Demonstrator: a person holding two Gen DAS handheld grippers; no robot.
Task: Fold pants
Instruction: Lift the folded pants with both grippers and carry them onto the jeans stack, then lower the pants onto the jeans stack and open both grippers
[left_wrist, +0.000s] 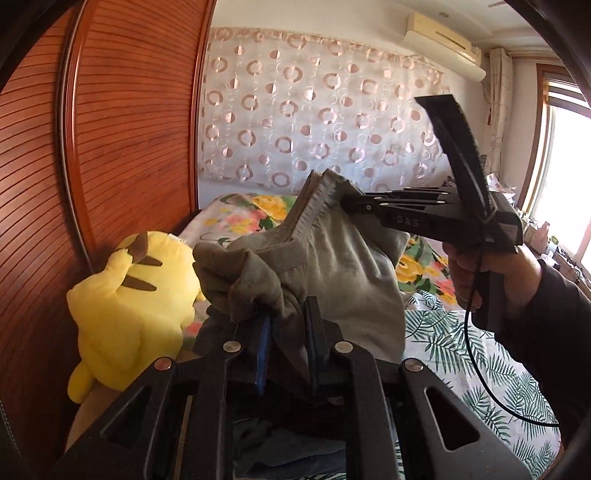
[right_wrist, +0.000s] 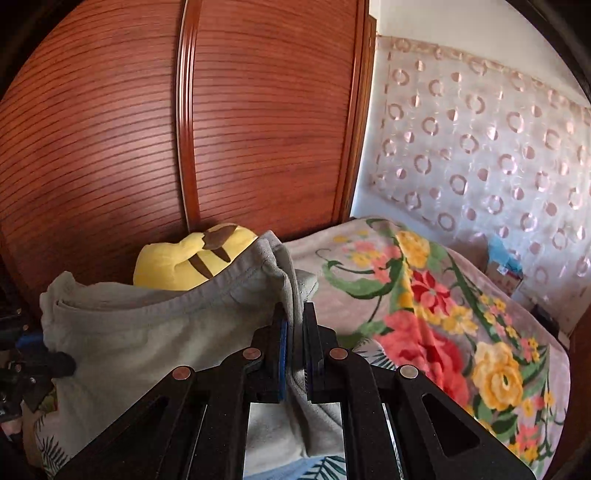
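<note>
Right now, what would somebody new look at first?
Probably the grey pants, held up in the air above the bed between the left hand-held gripper and the right hand-held gripper. Then the bright yellow plush toy against the wooden wardrobe, and the flowery blanket.

Pants (left_wrist: 332, 266) lower part behind left claw (left_wrist: 288, 325)

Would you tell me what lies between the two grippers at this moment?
The grey pants span that stretch, lifted above the bed: left gripper and right gripper each clamp an end, shown best in the left wrist view.
</note>
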